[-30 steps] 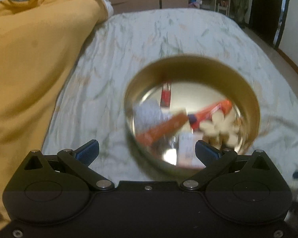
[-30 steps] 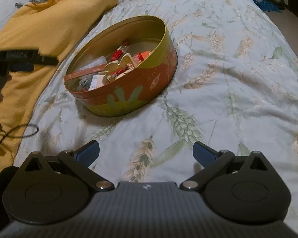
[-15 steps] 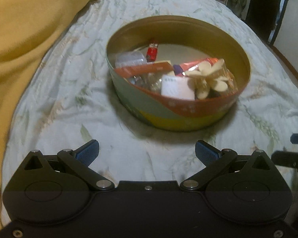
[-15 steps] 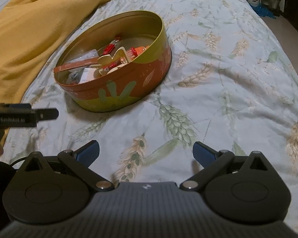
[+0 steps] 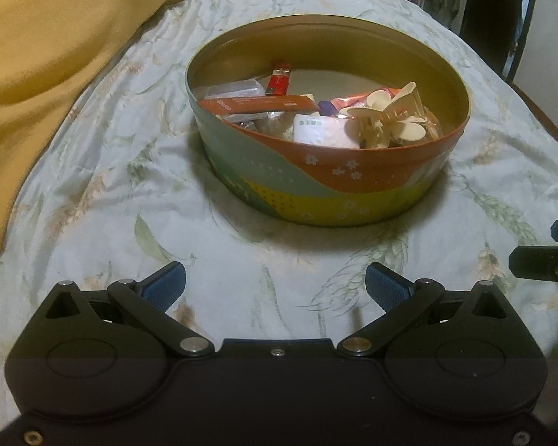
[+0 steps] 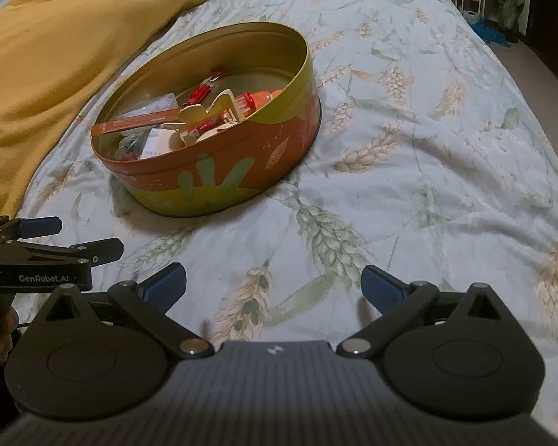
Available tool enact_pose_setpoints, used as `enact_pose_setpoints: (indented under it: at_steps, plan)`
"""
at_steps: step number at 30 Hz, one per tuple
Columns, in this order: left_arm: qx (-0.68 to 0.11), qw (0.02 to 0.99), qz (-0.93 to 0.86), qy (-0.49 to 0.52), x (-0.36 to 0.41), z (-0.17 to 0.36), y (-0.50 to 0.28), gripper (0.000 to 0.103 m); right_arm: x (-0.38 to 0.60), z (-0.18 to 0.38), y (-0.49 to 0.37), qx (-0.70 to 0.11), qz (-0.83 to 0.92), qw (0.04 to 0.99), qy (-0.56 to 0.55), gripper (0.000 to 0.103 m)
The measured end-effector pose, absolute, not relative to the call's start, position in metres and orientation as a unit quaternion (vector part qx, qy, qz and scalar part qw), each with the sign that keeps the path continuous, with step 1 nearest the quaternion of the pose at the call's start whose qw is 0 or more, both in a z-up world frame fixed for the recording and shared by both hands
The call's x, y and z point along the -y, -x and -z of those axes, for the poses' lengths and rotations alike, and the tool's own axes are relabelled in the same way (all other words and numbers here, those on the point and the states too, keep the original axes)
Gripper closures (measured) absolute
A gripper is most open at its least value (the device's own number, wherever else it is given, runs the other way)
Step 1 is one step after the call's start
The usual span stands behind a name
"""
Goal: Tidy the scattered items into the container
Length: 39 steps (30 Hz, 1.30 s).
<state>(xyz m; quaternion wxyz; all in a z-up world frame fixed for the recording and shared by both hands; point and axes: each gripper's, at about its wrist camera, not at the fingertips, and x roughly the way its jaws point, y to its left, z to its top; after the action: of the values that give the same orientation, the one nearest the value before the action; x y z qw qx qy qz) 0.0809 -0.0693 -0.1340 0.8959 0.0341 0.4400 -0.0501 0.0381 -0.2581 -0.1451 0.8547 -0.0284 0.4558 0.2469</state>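
From the left wrist we see our left claw (image 5: 275, 282) spread wide and empty above the bed (image 5: 104, 200), the round tin (image 5: 327, 186) ahead holding a cream hair clip (image 5: 387, 122) and packets. From the right wrist, our right claw (image 6: 273, 284) gapes empty; the tin (image 6: 219, 171) sits ahead-left beside a yellow blanket (image 6: 48, 63).

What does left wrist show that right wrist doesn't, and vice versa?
Left wrist only: the tin's near wall with small white flowers, and a white packet at its near rim.
Right wrist only: the left gripper from the side, with its printed label, and the wheat-print bedspread right of the tin.
Both: the filled tin, cream hair clip, orange stick sachet, yellow blanket; both grippers open and empty.
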Motion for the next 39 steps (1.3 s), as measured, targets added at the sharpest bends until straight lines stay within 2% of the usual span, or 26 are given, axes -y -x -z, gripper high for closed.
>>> enact_pose_setpoints:
  at_steps: [18, 39]
  plan:
    - [-0.44, 0.897, 0.049, 0.0, 0.055, 0.162, -0.085, 0.0, 0.241, 0.16, -0.042, -0.455, -0.229, 0.858, 0.064, 0.0]
    - [-0.429, 0.901, 0.062, -0.018, 0.064, 0.174, -0.096, 0.0, 0.222, 0.179, -0.051, -0.453, -0.199, 0.863, 0.101, 0.0]
